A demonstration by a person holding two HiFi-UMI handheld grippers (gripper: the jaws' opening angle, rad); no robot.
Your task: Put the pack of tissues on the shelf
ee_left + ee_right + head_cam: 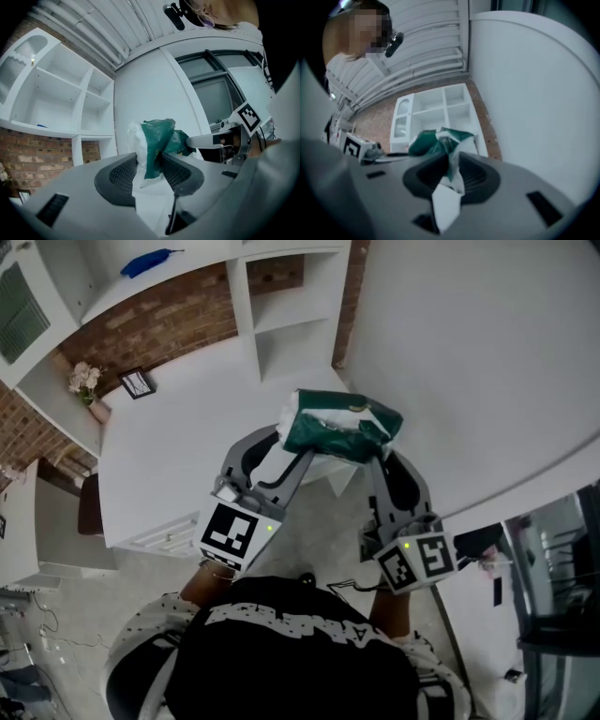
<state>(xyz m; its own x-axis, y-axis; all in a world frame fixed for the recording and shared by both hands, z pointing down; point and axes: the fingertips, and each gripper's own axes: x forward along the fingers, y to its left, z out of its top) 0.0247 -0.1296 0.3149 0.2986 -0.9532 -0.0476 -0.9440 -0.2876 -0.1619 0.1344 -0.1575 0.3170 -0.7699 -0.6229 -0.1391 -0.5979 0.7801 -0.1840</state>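
Left gripper [298,457] and right gripper [377,461] each pinched one end of the green pack of tissues [339,424]; white shelf [286,329] stood just beyond.

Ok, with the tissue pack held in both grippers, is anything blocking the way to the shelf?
Nothing visible does. The tissue pack is clamped by the left gripper and right gripper, and the open shelf bays ahead look bare. The picture frame and flowers stand on the counter well left of that line.
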